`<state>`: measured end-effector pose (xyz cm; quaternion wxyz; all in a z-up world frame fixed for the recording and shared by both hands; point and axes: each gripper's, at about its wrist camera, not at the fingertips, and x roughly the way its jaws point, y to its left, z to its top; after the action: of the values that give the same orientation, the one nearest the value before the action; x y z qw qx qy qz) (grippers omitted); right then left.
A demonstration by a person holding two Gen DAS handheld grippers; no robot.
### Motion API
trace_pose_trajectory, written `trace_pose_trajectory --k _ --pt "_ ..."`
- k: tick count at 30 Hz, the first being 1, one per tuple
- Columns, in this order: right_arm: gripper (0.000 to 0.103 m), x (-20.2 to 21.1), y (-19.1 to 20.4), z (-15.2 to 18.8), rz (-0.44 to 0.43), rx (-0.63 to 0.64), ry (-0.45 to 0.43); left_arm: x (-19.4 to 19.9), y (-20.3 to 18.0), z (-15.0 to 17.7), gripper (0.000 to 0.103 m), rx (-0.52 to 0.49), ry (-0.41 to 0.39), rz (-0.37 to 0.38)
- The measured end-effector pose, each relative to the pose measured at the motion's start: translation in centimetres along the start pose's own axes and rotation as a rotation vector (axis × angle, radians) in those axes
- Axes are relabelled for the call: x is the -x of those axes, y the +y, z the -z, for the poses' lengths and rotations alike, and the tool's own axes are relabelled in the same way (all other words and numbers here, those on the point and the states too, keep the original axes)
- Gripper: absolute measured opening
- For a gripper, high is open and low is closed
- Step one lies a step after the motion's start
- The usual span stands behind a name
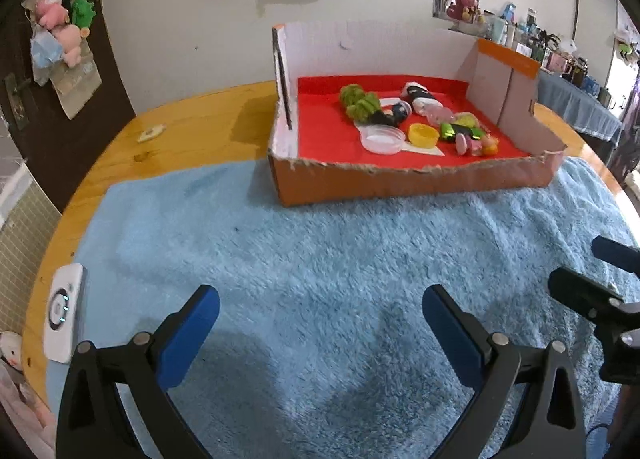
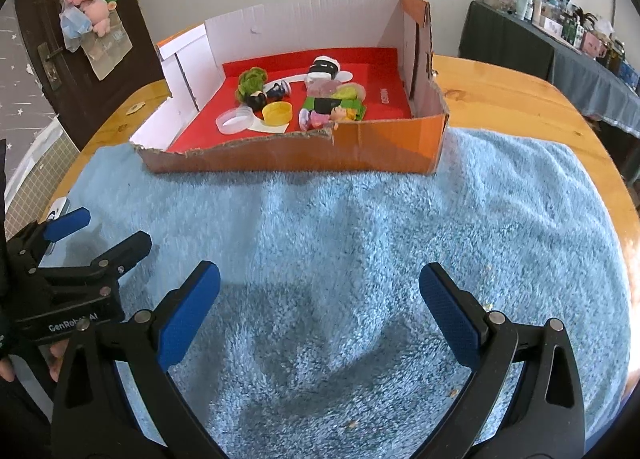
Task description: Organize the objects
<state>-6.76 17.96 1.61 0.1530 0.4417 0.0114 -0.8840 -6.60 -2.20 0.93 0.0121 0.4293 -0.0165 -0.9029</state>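
An orange cardboard box [image 1: 400, 181] [image 2: 384, 147] with a red floor stands at the far side of a blue fluffy towel [image 1: 320, 259] [image 2: 360, 239]. Inside lie a green scrunchie [image 1: 358, 101] [image 2: 250, 81], a clear round lid [image 1: 382, 139] [image 2: 235, 119], a yellow cap [image 1: 423, 135] [image 2: 277, 113], a black-and-white item [image 1: 418, 95] [image 2: 324, 67] and several small toys [image 1: 472, 137] [image 2: 332, 111]. My left gripper [image 1: 320, 323] is open and empty above the towel. My right gripper [image 2: 320, 307] is open and empty, to its right.
The towel lies on a round wooden table [image 1: 192, 127] [image 2: 500, 87]. A white remote-like device [image 1: 64, 313] lies at the table's left edge. A small sticker [image 1: 150, 133] lies on the wood. A dark door with hanging plush toys [image 1: 60, 31] stands at the back left.
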Motion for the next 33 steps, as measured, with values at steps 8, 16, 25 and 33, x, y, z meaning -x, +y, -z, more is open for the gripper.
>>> trace_pose_trajectory --k 8,16,25,33 --pt "0.102 -0.5 -0.3 0.7 -0.004 -0.015 0.005 -0.6 0.4 0.6 0.103 0.040 0.032 0.081" --pt "0.102 -1.2 -0.4 1.2 0.000 -0.015 0.010 -1.4 0.3 1.3 0.103 0.053 0.050 0.074" --pt "0.102 -1.4 -0.3 1.5 0.009 -0.019 0.000 -1.4 0.2 1.6 0.103 0.046 0.025 0.068" --pt "0.103 -1.8 -0.1 1.8 0.053 -0.011 -0.031 -1.4 0.1 1.6 0.103 0.043 0.024 0.058"
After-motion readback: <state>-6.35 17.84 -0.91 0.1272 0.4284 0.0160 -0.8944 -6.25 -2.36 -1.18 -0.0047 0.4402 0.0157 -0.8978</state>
